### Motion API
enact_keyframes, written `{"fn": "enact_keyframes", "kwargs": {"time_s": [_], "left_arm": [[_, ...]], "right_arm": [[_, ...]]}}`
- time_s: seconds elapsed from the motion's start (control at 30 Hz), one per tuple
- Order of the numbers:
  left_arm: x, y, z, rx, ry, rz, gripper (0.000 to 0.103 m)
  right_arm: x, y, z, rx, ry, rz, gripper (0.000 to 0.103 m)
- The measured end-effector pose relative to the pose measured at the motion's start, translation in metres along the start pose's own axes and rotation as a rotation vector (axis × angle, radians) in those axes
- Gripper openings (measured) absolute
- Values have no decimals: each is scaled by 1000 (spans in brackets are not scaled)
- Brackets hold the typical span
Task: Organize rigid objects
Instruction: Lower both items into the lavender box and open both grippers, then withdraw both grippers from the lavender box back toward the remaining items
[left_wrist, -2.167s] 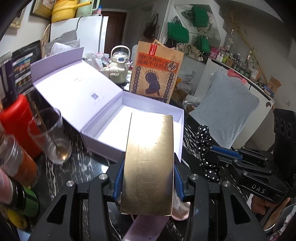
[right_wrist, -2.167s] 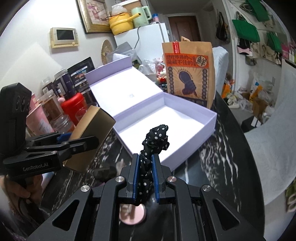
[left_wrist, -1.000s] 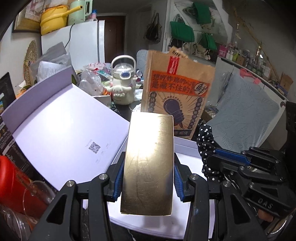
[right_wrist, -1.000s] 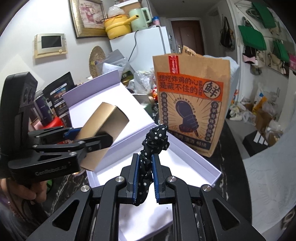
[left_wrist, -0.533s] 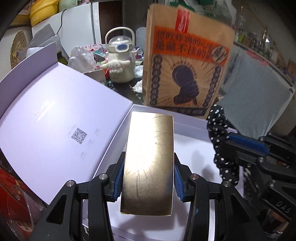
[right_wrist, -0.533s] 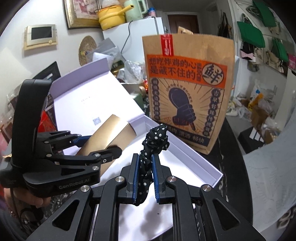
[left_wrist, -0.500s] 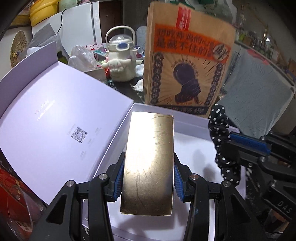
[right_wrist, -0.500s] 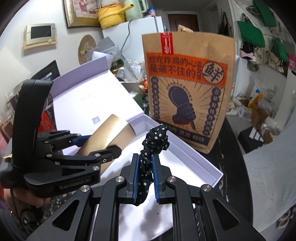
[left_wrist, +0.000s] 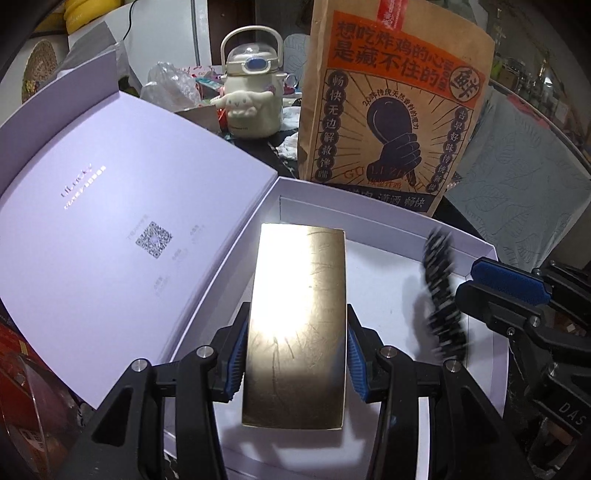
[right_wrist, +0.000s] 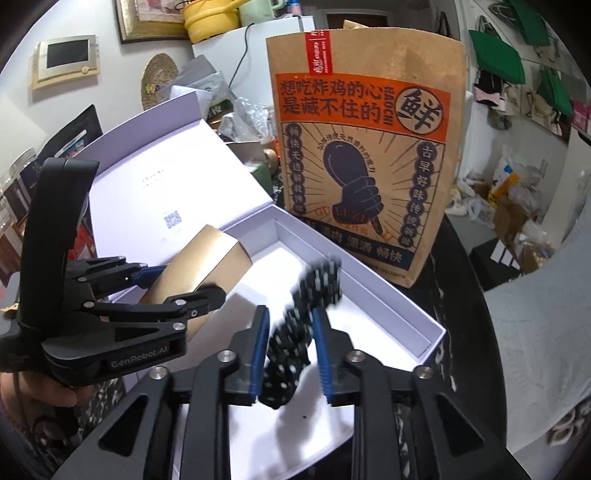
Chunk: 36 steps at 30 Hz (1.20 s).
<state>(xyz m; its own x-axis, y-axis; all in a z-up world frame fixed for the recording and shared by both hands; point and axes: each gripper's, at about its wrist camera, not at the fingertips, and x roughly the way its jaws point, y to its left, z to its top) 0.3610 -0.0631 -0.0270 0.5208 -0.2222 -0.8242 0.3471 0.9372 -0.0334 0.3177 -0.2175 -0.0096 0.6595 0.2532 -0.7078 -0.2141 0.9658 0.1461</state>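
As right gripper (right_wrist: 290, 347) opens, scrunchie (right_wrist: 295, 332) between — loose

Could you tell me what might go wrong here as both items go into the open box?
1. The polka-dot scrunchie looks blurred between the just-opened pads of the right gripper; it may land under the gold box.
2. The left gripper and right gripper crowd the same white box and could collide.

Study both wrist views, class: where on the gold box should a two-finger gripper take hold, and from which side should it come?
Grip the gold box across its narrow width, pads on the two long side faces near the close end, coming lengthwise from behind. Those flat, parallel sides suit the pads, as the left gripper shows.
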Motion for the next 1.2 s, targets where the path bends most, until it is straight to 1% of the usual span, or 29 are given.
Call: {"fn": "enact_keyframes", "kwargs": {"time_s": [0.07,0.17,0.2,0.23,0.3,0.33,0.47,0.7,0.77,1.03,1.13,1.2], "left_arm": [[5,1,1,1,17,14,46],[3,-1,0,3,7,39,48],[0,-2,-1,2,3,44,55],[-1,-3,-1,2,0,44,71],[-7,-4,-2,-1,-9,37,91],[-9,-7,-2,-2,-16,37,92],[-15,-10,-2,4,-20,45,92],[-34,-18,-2,16,-51,48,92],[-41,-19,-3,18,-62,52,92],[-72,-25,-7,26,-118,77,92],[-85,-28,-10,28,-145,71,92],[-93,-30,-11,27,-162,69,92]], "right_arm": [[-1,-2,-1,11,5,-1,30],[-4,-4,-4,23,14,-2,32],[-5,-5,-6,25,16,-5,32],[-7,-6,-7,28,17,-8,32],[-10,-6,-8,34,16,-10,32],[-12,-7,-9,38,16,-13,32],[-20,-8,-11,39,12,-24,32],[-38,-6,-10,38,-15,-34,32],[-45,-5,-10,36,-30,-40,38],[-71,4,-13,23,-65,-54,40],[-83,7,-14,20,-84,-64,46],[-90,9,-15,21,-96,-64,47]]}}
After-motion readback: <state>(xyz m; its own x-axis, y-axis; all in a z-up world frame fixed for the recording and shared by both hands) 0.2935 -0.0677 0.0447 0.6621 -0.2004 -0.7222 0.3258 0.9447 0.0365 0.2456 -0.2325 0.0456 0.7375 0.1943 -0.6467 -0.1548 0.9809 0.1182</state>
